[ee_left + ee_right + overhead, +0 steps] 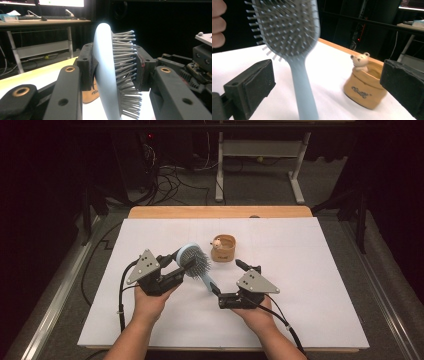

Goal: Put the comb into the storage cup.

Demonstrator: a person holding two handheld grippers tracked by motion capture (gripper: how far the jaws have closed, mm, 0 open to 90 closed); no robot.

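On the white bench (310,285) the left tongs (186,262) pinch the brush (194,262) by its head: in the left gripper view one pad presses the pale blue back and the other pad meets the tips of the grey bristles (125,72), the head standing on edge between them. The left hand (150,301) grips the tool from below, its grey plate uppermost. In the high view the brush slants down toward the person's right, bristles turned that way, with the handle reaching to just beside the near jaw of the right tongs (227,277). Those tongs are spread wide; in the right gripper view the handle (303,87) rises between the two black jaws, and I cannot tell whether either pad touches it. The right hand (255,316) holds its tool low over the sheet. Just beyond the brush stands a tan pot (223,248), a small bear figure (360,60) peeking over its rim. Beyond the white sheet runs the wooden edge (220,212) of the bench, and cables lie on the floor behind it
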